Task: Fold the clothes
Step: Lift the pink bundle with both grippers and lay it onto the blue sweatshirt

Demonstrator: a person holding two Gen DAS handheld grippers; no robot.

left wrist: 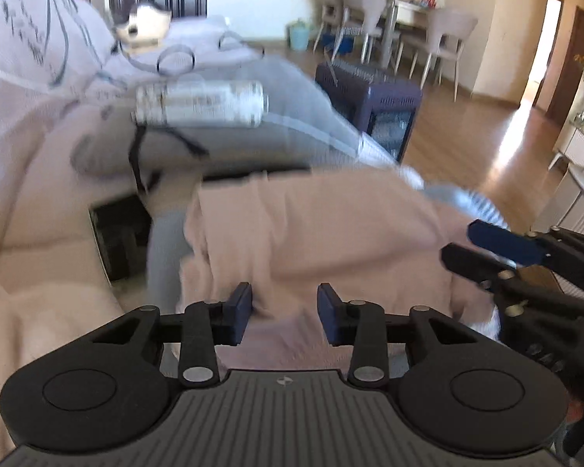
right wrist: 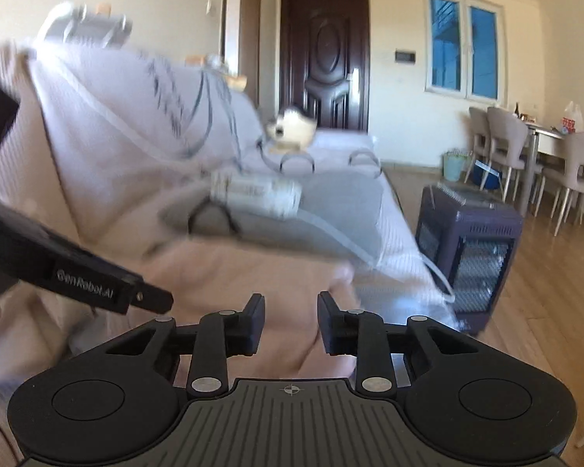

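a pale pink garment (left wrist: pixel 311 233) is seen lying bunched on the sofa (left wrist: pixel 39 272), right ahead of both grippers, with grey cloth (left wrist: pixel 163 249) poking out at its left edge. the left gripper (left wrist: pixel 284 313) is held with its jaws parted by a moderate gap, pink cloth showing between them, but no pinch can be made out, so nothing looks gripped. same story for the right gripper (right wrist: pixel 291 321): jaws apart, fabric just in front, nothing clamped. both views are smeared by motion blur. what could go wrong: only the top layer might get caught, so the fold ends up lopsided, or the can-like thing (left wrist: pixel 200 103) behind might get nudged.
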